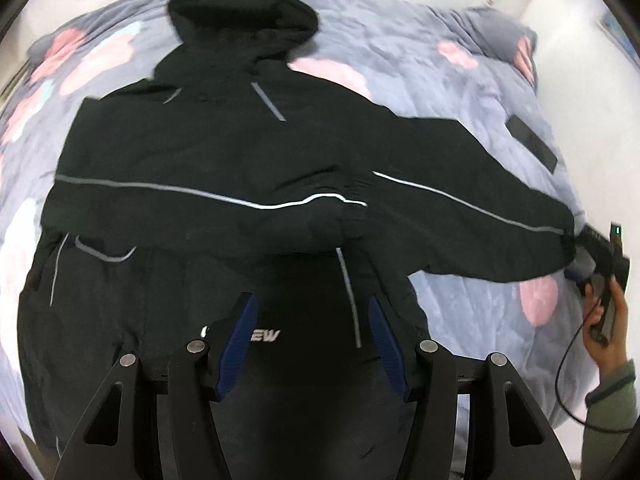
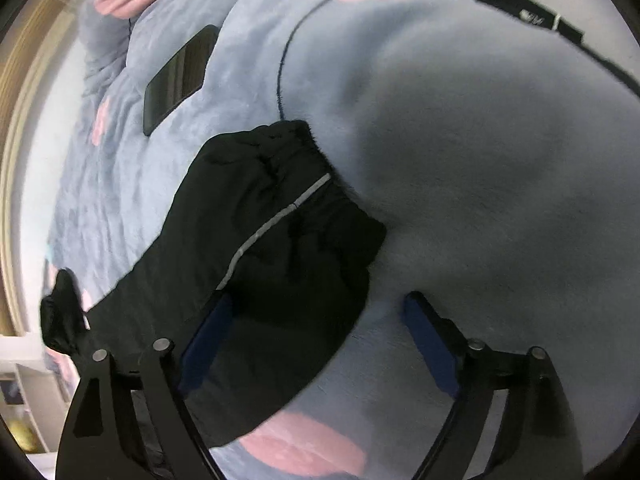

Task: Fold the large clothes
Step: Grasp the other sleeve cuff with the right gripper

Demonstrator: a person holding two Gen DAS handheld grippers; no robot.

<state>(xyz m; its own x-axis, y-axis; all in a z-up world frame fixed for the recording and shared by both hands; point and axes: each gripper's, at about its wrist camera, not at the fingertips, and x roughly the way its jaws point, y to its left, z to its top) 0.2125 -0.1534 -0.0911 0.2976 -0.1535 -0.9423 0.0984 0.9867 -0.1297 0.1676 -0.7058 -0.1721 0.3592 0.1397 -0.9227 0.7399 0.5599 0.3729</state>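
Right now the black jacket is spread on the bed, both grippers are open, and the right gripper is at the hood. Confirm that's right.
One thing is wrong: the right gripper is at the sleeve cuff, not the hood; the right wrist view shows it. The black jacket is spread on the bed, and the left gripper is open too.
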